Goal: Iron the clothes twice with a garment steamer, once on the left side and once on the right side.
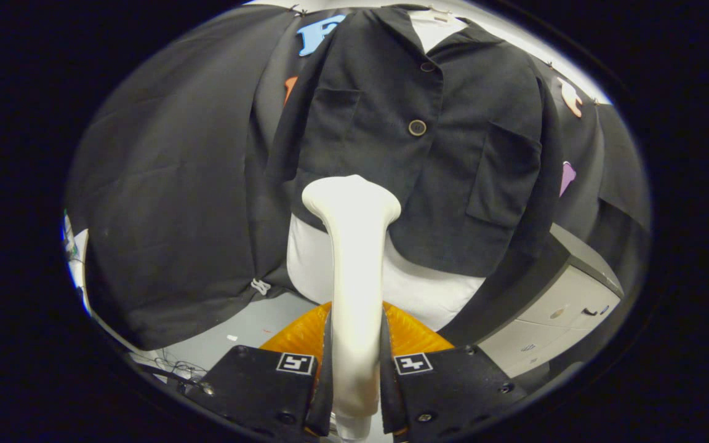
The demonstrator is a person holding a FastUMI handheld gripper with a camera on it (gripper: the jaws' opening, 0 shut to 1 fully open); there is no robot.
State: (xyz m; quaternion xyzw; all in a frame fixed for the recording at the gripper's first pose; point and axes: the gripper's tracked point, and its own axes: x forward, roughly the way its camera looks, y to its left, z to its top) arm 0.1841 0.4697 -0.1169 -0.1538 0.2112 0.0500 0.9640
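A white garment steamer (354,258) stands upright between my fingers, and my gripper (354,363) is shut on its handle. Its flared head reaches up to the lower hem of a black button-front jacket (404,141), which hangs on a white form (416,286) straight ahead. The head sits a little left of the jacket's button line, below the left chest pocket (333,117). I cannot tell whether the head touches the cloth. A round button (416,127) shows at the jacket's middle.
A grey cabinet with drawers (567,307) stands to the right of the jacket, close by. Black cloth (170,203) hangs as the booth's wall on the left. An orange part (413,335) lies just behind the fingers. Grey floor (250,323) with cables lies lower left.
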